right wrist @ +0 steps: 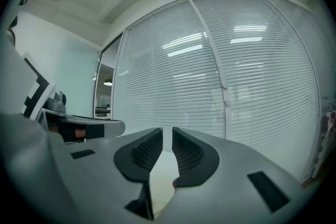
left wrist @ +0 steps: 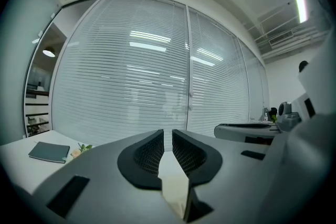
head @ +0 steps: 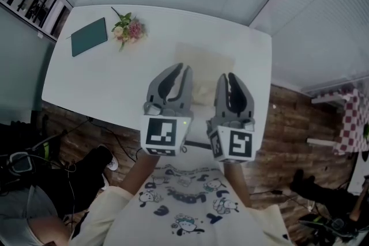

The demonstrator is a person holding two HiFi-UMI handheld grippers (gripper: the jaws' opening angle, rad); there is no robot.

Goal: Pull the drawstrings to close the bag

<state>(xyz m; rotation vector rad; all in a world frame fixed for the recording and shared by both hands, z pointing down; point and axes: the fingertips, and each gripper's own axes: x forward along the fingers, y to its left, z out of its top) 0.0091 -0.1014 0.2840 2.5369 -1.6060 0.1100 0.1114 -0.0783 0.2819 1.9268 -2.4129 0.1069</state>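
Observation:
A flat cream drawstring bag (head: 205, 60) lies on the white table (head: 109, 83), right of the middle; I make out no drawstrings. Both grippers hover side by side over the table's near edge, pointing level at the window blinds. My left gripper (head: 183, 68) sits just left of the bag's near end, and my right gripper (head: 227, 76) just right of it. In the left gripper view the jaws (left wrist: 167, 134) stand a narrow slit apart with nothing between them, and the cream bag (left wrist: 173, 178) shows below. The right gripper (right wrist: 167, 131) looks the same, above the bag (right wrist: 160, 178).
A dark green notebook (head: 89, 36) and a small bunch of flowers (head: 128, 27) lie at the table's far left. White blinds (left wrist: 157, 71) close off the far side. Cables and dark gear sit on the wooden floor (head: 92, 135) below the near edge.

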